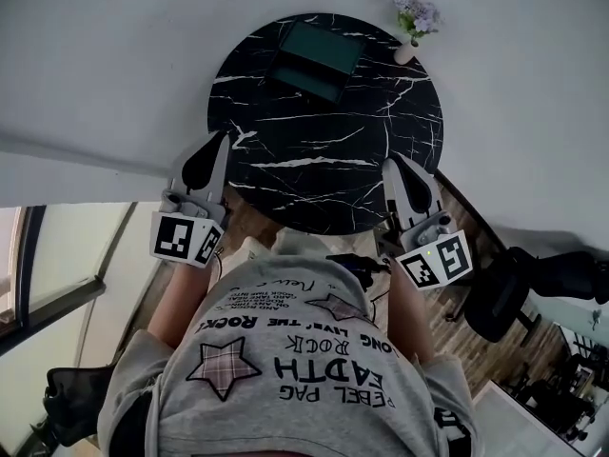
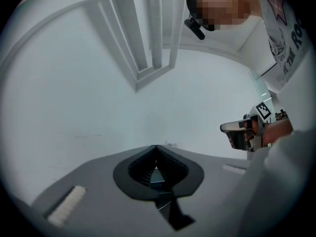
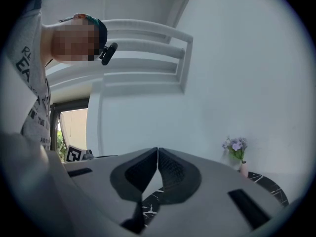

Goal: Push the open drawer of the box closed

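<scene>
Head view: a round black marble table (image 1: 314, 160) has a dark green box (image 1: 322, 48) at its far side. The box's drawer (image 1: 304, 80) sticks out toward the person. A small vase of purple flowers (image 1: 415, 22) stands at the far right rim. The left gripper (image 1: 225, 137) is at the near left rim and the right gripper (image 1: 388, 163) at the near right rim. Both are level with each other, tips forward, well apart from the box. The person's grey printed T-shirt (image 1: 295, 350) fills the bottom.

Left gripper view: the jaws are together with nothing between them. They are tilted up at a white wall, and the right gripper shows at the right edge.

Right gripper view: the jaws are pressed together and empty, aimed at the wall. The vase and a bit of the table rim sit low on the right.
</scene>
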A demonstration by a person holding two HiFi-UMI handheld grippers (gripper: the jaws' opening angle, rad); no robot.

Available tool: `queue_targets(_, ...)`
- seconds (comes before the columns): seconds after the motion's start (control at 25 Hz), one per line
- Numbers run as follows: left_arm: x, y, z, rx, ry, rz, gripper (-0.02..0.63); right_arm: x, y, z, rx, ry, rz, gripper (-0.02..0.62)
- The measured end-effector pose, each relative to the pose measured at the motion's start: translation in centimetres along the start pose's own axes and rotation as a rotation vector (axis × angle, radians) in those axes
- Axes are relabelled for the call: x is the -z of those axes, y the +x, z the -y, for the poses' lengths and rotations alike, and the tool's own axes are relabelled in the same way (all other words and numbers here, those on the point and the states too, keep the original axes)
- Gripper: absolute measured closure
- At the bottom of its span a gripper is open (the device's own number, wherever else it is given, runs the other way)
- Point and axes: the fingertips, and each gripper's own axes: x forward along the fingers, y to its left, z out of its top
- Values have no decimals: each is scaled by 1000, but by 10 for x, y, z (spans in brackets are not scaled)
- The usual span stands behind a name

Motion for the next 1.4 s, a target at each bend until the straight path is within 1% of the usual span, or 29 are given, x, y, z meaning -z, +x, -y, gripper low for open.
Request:
queue_targets(0.16,2,15,5,-15,-2,-10,598,-2,0,21,-8,9,-6,581)
queue_targets(0.32,10,26,10,-5,-6,-40,598,3,3,34,-3,34,-14,581)
queue_targets(0.48,16,38,11,11,-10,-52,598,12,10,41,1,52,-34,581)
queue_targets(0.76,28,68,0,76,-18,-71,598,17,35,55,52,52,-44,581)
queue_targets(1.12,38,123,-29,192,-23,-89,598,16,79,73,151,52,-30,581)
queue_targets(1.28,48,146,-43,232,-55,-115,598,21,95,82,196,54,-39,581)
queue_targets(1.4,56,158,-48,267,-64,-126,598,28,101,85,230,62,-49,581)
